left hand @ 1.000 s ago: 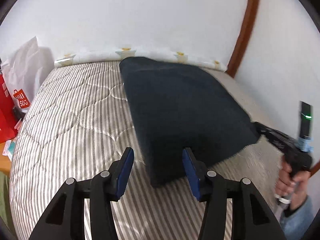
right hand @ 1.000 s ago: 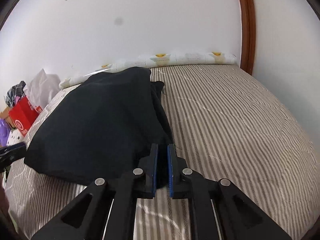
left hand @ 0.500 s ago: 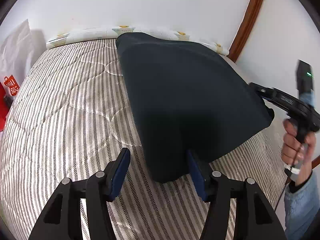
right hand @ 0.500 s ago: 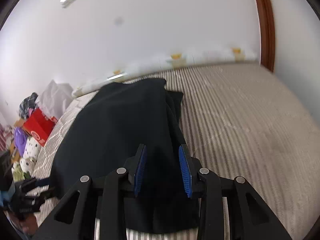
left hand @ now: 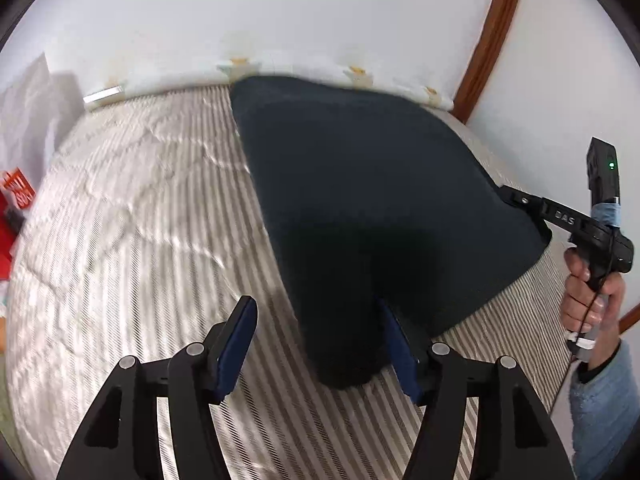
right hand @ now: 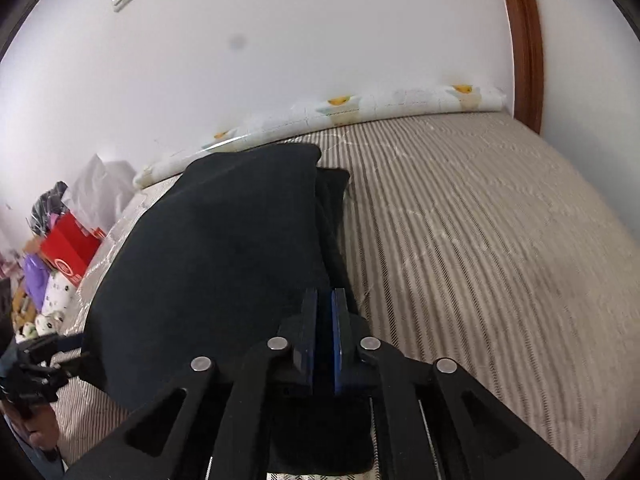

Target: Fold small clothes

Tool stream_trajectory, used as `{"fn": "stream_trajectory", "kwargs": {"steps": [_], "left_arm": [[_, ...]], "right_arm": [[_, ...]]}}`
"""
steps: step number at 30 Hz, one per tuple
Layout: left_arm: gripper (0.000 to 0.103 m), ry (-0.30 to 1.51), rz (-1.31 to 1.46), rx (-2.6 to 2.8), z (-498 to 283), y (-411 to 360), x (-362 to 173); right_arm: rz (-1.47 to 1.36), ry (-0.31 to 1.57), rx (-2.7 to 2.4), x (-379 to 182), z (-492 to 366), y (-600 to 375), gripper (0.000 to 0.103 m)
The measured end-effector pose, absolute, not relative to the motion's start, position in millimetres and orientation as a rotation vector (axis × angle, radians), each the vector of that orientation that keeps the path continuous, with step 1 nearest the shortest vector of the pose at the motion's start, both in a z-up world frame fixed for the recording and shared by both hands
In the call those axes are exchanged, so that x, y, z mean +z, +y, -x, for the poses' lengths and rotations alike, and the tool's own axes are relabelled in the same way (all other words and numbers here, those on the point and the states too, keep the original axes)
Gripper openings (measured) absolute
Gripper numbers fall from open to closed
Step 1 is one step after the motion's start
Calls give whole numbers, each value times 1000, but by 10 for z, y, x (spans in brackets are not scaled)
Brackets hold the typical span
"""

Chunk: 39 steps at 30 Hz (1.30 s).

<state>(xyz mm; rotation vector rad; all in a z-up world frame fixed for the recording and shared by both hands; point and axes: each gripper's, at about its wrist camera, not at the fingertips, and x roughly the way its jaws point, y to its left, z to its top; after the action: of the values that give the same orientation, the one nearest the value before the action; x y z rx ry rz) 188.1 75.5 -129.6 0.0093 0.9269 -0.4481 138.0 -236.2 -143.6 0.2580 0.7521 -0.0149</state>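
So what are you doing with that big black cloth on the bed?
A person is folding a dark garment on a striped bed, with a two-finger gripper in each hand. The right gripper is shut on one near corner of the garment. The left gripper is open, with the other near corner lying between its fingers, not pinched. The far end of the garment rests near the rolled mat by the wall.

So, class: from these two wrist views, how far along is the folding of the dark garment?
Done: the dark garment lies doubled on the striped bed. In hand: the right gripper pinches one near corner; the left gripper is open around the other corner. Left: closing the left and making the next fold.
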Motion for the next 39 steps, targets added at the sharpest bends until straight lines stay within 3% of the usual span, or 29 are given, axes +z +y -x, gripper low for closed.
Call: {"fn": "stream_trajectory", "kwargs": {"steps": [3,6,12,13,14,18,24,27,29,31,39], "left_arm": [[61,902,-8,-431,-1986,791,-1193],[61,889,-14,-395,-2182,796,-1120],[61,900,26,-367,-2433,834,-1130],[62,906,31,-369,-2453,832,-1153],[63,909,33,-372,-2467,830,-1173],[64,908,40,-388,-2477,820,-1223],[64,893,40,-381,-2561,798,-1172],[64,891,25,-370,-2647,774,-1154],[64,896,18,-354,-2736,752,-1146],[64,895,17,-340,-2821,738,-1131],[64,907,15,-330,-3122,672,-1180]], "right_arm": [[-261,744,-2,-1281,-1493,-2374,14],[-266,757,8,-1146,-1741,-2375,28],[-232,885,24,-1312,-2232,-2297,29],[-228,914,21,-1384,-2267,-2289,24],[-224,915,23,-1420,-2261,-2289,7],[-230,778,21,-1318,-2030,-2443,2],[-193,815,6,-1174,-2110,-2393,3],[-189,791,2,-979,-2239,-2402,10],[-175,810,7,-952,-2411,-2394,31],[-162,829,13,-982,-2597,-2384,42],[-276,968,12,-1333,-3330,-2389,42]]}}
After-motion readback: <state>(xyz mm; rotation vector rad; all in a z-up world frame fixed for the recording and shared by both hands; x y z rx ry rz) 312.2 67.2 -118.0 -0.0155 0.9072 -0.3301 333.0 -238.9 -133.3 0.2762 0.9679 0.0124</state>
